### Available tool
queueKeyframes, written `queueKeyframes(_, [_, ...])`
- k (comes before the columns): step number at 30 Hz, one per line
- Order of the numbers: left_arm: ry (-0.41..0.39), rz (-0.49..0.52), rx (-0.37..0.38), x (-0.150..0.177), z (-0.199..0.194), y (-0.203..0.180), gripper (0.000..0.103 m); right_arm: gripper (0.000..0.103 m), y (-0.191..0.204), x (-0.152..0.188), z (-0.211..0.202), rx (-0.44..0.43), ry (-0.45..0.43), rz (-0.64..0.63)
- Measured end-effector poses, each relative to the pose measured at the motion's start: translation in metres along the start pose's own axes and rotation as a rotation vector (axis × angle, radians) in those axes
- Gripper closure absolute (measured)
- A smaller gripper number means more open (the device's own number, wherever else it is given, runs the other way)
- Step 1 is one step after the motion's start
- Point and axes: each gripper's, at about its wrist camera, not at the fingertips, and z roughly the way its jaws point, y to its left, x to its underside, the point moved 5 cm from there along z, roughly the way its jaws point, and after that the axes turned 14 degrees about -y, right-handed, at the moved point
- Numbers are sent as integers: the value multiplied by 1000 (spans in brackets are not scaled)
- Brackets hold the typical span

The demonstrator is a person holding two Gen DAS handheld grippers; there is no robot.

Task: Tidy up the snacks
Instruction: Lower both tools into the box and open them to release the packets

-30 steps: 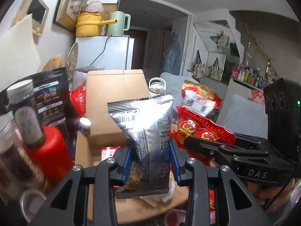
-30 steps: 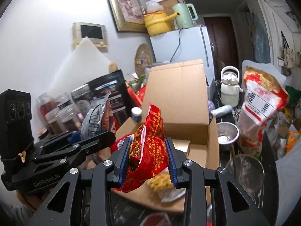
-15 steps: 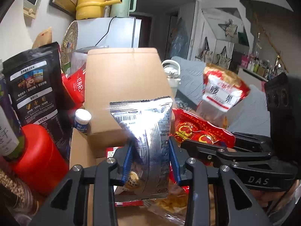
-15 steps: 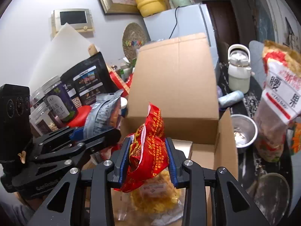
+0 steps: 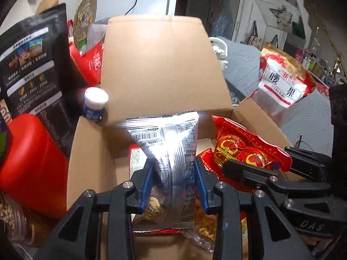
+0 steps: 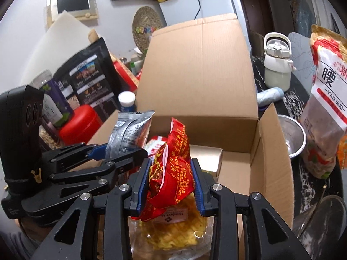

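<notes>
My left gripper (image 5: 173, 186) is shut on a silver foil snack bag (image 5: 171, 151) and holds it over the open cardboard box (image 5: 160, 65). My right gripper (image 6: 171, 184) is shut on a red snack bag (image 6: 173, 169), also over the box (image 6: 269, 173). The two grippers are side by side; the left gripper shows at the left of the right wrist view (image 6: 121, 151) with the silver bag (image 6: 128, 134), and the red bag shows in the left wrist view (image 5: 245, 147). Inside the box lie a clear bag of yellow chips (image 6: 173, 234) and a gold carton (image 6: 206, 158).
Left of the box stand a red container (image 5: 32, 158), a black pouch (image 5: 34, 69), a small white-capped bottle (image 5: 95, 104) and jars (image 6: 54, 106). To the right are a large nut bag (image 6: 325, 108), a white kettle (image 6: 277, 65) and a steel bowl (image 6: 292, 136).
Both grippers have moved forward and down with their bags, from in front of the box to above its opening. The box's contents have come into view.
</notes>
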Motion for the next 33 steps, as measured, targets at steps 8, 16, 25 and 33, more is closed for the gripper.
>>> queueKeyframes(8, [124,-23,-74,13,16,9,68,68,1,10,9,39,50,-41])
queueKeyframes(16, [161,-46,-103,16,23,14,68,67,9,9,8,69,50,-87])
queueKeyframes(25, [172,0,-165,14,22,-2,67,54,10,1,-6,122,23,-138])
queueKeyframes(33, [161,3,-201,5,2,-15,66,54,17,-4,-31,131,8,-160])
